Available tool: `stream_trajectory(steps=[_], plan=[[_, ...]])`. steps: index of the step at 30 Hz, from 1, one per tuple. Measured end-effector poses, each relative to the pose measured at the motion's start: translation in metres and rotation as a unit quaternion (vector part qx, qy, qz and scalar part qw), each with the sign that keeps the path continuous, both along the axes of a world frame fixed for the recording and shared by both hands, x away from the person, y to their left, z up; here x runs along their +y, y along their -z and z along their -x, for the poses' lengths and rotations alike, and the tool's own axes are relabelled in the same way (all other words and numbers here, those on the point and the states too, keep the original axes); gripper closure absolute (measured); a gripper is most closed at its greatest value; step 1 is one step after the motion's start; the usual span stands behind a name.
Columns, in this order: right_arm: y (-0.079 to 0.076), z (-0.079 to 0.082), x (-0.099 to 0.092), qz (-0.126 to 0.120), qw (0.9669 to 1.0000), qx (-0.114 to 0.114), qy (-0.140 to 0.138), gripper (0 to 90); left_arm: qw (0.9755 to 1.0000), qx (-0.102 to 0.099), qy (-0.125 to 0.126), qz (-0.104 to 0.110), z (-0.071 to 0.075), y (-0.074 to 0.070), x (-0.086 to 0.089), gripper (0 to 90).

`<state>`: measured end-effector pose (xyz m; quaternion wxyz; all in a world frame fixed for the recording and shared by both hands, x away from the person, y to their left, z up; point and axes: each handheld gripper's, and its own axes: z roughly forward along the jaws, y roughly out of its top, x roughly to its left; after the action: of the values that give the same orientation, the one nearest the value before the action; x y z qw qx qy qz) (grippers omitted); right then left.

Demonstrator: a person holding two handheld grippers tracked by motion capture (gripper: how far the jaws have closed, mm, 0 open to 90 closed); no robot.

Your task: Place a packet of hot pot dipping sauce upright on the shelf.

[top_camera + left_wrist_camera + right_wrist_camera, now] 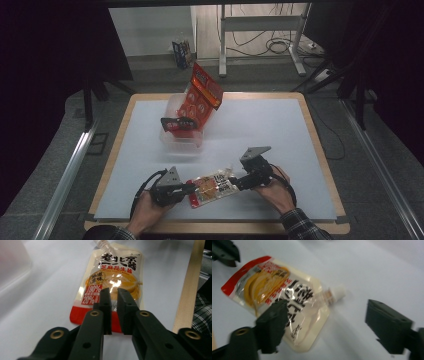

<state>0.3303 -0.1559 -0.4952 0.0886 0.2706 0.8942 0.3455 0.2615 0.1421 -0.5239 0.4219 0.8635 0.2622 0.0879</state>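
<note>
Handover at desk's [280, 125] 6 o'clock | left tongs [114, 293] pinching sauce pouch [113, 277] | right tongs [324, 325] spread | next, likely: carry toward 12 o'clock bin [172, 137]

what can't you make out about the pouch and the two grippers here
- Sauce pouch: in the left gripper view its bottom edge lies behind the left gripper, so whether the nearly closed jaws pinch it is unclear.
- Right gripper: the right gripper view is motion-blurred, so the pouch's print is unreadable; the jaws stand wide apart.
- Clear bin: in the high view the red packet in it is too small to read.
</note>
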Motion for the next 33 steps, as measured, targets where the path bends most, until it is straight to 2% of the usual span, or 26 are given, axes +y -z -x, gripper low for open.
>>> stream_trajectory(steps=[3,10,12,16,26,33], plan=[[0.005,0.004,-0.003,-0.001,0.9999,0.013,-0.004,8.9,1.0,0.004,0.002,-0.003,-0.005,0.004,-0.003,85.8],[0.014,0.011,-0.008,-0.006,0.9998,0.018,-0.006,2.5,0.9996,0.029,0.009,0.001,-0.015,0.015,-0.008,88.3],[0.015,0.012,-0.007,-0.008,0.9997,0.019,-0.009,1.4,0.9996,0.026,0.006,-0.002,-0.013,0.016,-0.009,89.8],[0.017,0.013,-0.005,-0.012,0.9996,0.023,-0.013,0.0,0.9996,0.014,-0.003,-0.023,-0.009,0.017,-0.014,90.0],[0.026,0.015,0.005,-0.011,0.9974,0.063,-0.034,0.0,0.9993,0.014,-0.016,-0.032,-0.005,0.019,-0.013,90.0],[0.032,0.016,0.018,-0.025,0.9947,0.087,-0.049,0.0,0.9991,0.023,-0.018,-0.029,-0.005,0.019,-0.012,90.0]])
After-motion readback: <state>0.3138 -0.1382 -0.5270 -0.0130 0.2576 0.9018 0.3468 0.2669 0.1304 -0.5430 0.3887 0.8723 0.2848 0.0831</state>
